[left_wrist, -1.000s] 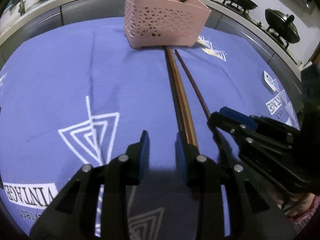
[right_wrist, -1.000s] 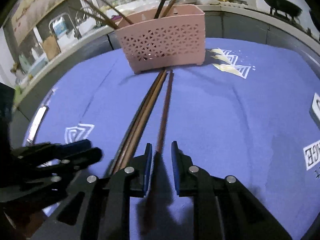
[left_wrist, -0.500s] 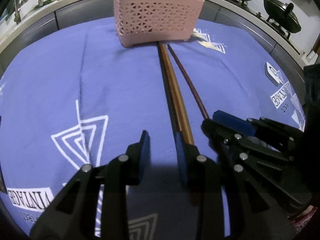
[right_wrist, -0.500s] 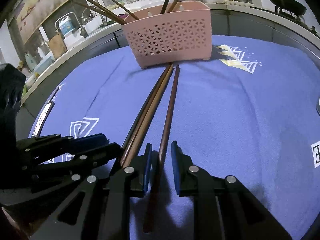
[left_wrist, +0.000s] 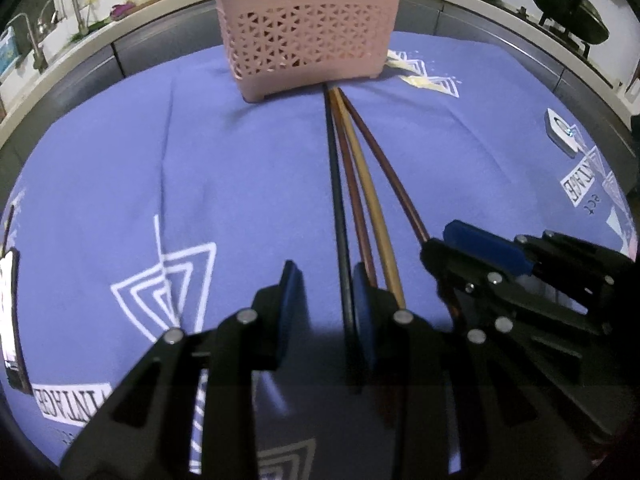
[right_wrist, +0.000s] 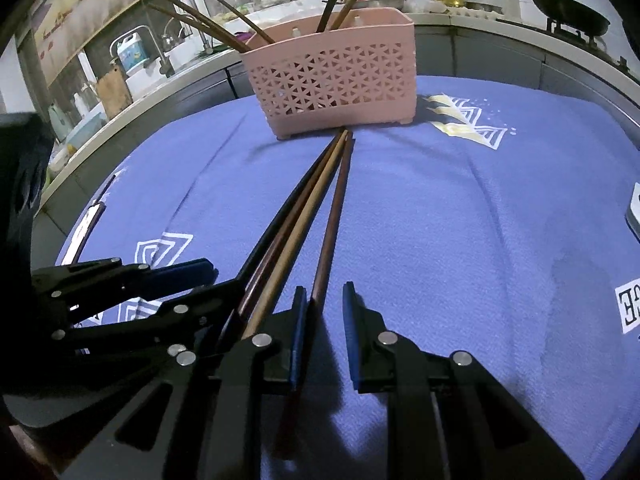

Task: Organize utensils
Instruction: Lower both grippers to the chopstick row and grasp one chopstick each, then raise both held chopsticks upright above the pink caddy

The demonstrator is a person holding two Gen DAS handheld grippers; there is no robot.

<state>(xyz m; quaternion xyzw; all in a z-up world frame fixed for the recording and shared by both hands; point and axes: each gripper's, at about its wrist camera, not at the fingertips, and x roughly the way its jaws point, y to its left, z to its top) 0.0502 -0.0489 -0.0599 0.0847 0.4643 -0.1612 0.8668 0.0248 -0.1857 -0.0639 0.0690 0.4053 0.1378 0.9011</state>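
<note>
Four chopsticks [left_wrist: 360, 184] are being kept flat on the bench [left_wrist: 120, 168], tips against the pink basket [left_wrist: 308, 28]. The left tongs [left_wrist: 320, 308] and right tongs [right_wrist: 324, 320] are being held open, astride single sticks, seemingly for separate pickups.

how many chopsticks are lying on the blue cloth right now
4, side by side, tips near the pink basket: black, dark brown, tan, and reddish-brown lying between the right gripper jaws.

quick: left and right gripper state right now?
Left gripper: open, black chopstick between the pads, not clamped.
Right gripper: open, dark brown chopstick lying between the pads, beside the left one.
</note>
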